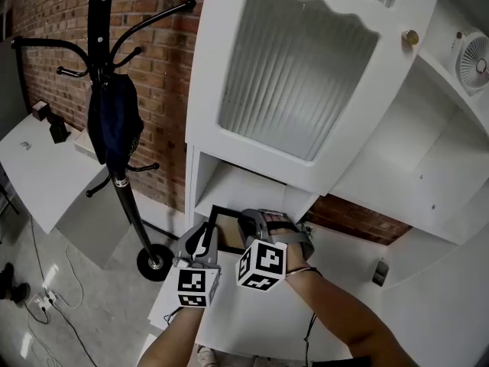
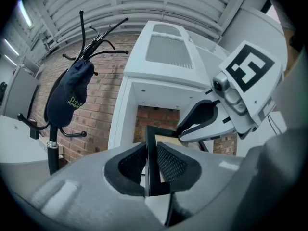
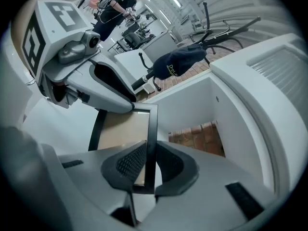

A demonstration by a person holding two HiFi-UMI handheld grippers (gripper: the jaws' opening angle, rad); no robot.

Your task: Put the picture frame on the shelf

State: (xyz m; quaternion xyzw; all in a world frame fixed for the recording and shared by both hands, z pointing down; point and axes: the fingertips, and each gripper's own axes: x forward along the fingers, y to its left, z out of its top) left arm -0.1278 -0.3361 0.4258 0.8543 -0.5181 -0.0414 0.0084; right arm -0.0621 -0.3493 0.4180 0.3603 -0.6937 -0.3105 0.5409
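Left gripper (image 2: 150,163), pointing level, is clamped on the left rail of the picture frame (image 1: 228,209), likely to keep it upright at the mouth of the low open compartment of the shelf (image 1: 200,176). Whether it rests on the board yet is unclear. Right gripper (image 3: 150,166), tipped downward, pinches the right rail, probably to steady the frame for set-down.

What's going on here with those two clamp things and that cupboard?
A person is handling a black picture frame with two hand-held grippers. The left gripper and the right gripper are each clamped on an edge of the frame, holding it at the open lower shelf of a white cabinet. The frame has not yet been let go.
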